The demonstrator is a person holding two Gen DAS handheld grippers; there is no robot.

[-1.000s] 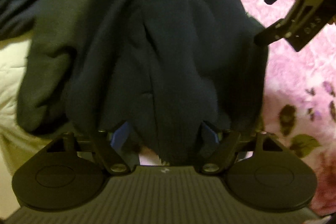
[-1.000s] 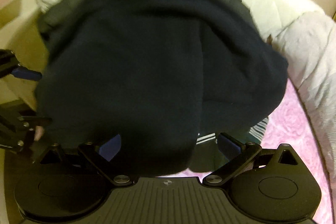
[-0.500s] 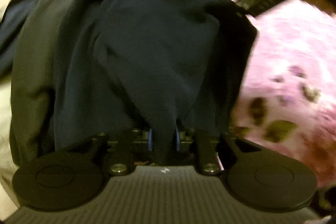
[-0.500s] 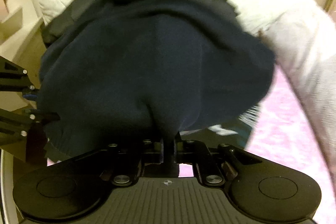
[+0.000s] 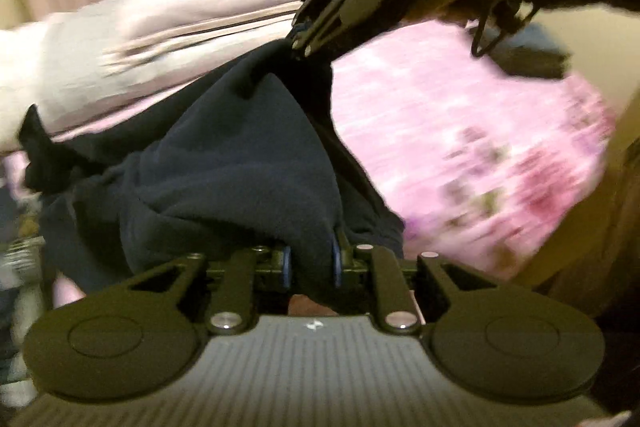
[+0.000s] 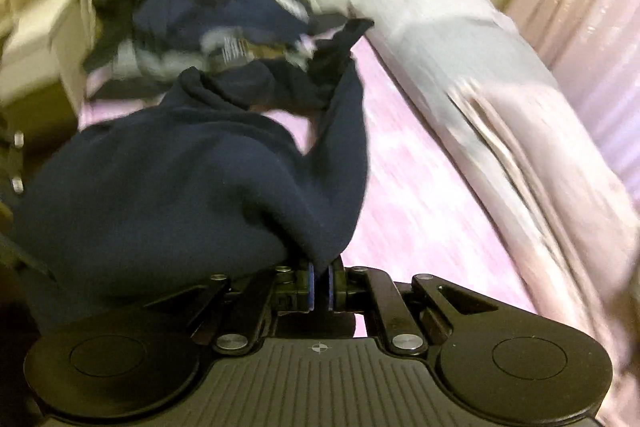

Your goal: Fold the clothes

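Navy fleece garment (image 5: 224,163) hangs over pink floral bed (image 5: 460,131), bunched between both tools. Left tool (image 5: 311,265) pinches a thick fold; right tool (image 6: 320,281), 12 o'clock, clamps its edge.

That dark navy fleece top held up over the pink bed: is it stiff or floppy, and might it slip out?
Probably floppy: the navy fleece top sags in soft folds between the two grips. It looks fairly thick, so likely a bit heavy. Slipping seems unlikely, since the right gripper and left gripper each pinch bunched cloth.
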